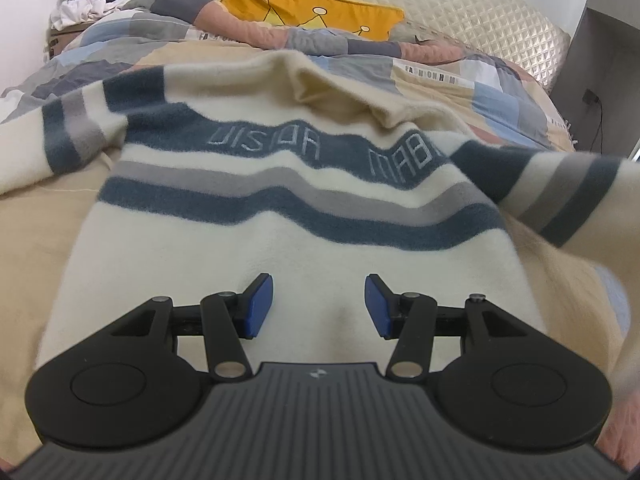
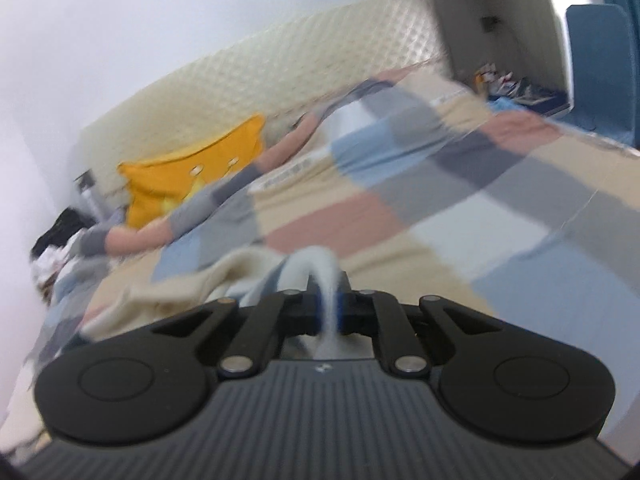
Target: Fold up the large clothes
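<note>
Sweater point(image 1: 288, 248) lies spread across the bed point(image 1: 40, 240); your left gripper point(image 1: 319, 306) hovers half-open above its hem. Only the right wrist view shows your right gripper point(image 2: 329, 312) clamped on a fold of its cream fabric.

A bed fills the room, spread with a patchwork quilt point(image 1: 440, 76) in beige, blue, grey and pink. A cream quilted headboard point(image 1: 460, 4) stands against a plain white wall point(image 2: 160, 20), with a yellow cushion point(image 1: 304, 4) leaning on it. A blue chair point(image 2: 600, 60) stands beside the bed.
</note>
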`<state>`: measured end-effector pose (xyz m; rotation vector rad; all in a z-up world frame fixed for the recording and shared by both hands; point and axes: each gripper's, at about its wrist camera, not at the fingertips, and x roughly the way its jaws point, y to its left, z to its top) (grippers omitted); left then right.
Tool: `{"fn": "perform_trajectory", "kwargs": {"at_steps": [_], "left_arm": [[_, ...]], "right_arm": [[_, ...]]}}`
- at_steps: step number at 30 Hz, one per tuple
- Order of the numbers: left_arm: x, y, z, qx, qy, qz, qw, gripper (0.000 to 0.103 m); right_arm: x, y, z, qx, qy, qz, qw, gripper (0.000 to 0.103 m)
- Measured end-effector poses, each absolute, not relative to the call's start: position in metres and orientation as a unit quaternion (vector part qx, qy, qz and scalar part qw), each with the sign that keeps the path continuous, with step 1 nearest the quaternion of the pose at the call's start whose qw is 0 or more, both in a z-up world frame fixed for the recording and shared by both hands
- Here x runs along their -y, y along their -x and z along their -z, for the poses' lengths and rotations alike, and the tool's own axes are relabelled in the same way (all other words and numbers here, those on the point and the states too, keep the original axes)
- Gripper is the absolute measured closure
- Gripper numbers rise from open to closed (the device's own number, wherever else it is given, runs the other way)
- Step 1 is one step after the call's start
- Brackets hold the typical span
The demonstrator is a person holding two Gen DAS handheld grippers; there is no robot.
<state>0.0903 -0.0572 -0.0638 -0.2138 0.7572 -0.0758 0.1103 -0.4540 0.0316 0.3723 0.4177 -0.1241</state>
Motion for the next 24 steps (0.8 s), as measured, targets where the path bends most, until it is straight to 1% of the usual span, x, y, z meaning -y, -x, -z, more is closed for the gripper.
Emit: {"fn": "perform_trajectory", "kwargs": {"at_steps": [3, 5, 7, 11, 13, 20, 24], "left_arm": [[0.058, -0.091, 0.065, -0.37, 0.105, 0.038, 0.922, 0.046], [0.061, -0.093, 0.068, -0.373, 0.099, 0.042, 0.921, 0.046], [0.066, -0.094, 0.07, -0.376, 0.089, 0.044, 0.921, 0.044], [0.071, -0.098, 0.074, -0.377, 0.074, 0.041, 0.922, 0.043], [0.073, -0.102, 0.076, -0.38, 0.074, 0.039, 0.921, 0.043], [0.085, -0.108, 0.081, -0.388, 0.057, 0.049, 0.918, 0.042], [0.088, -0.11, 0.084, -0.391, 0.054, 0.052, 0.917, 0.042]], "right_arm": [[0.486, -0.139, -0.034, -0.204, -0.179, 0.095, 0.958, 0.094], [0.509, -0.157, -0.026, -0.207, -0.178, 0.121, 0.954, 0.094], [0.533, -0.173, -0.009, -0.222, -0.198, 0.139, 0.945, 0.094], [0.567, -0.192, 0.042, -0.263, -0.236, 0.162, 0.922, 0.094], [0.574, -0.199, 0.061, -0.286, -0.246, 0.164, 0.911, 0.093], [0.58, -0.206, 0.095, -0.326, -0.273, 0.162, 0.891, 0.091], [0.575, -0.205, 0.1, -0.335, -0.271, 0.162, 0.888, 0.091]]}}
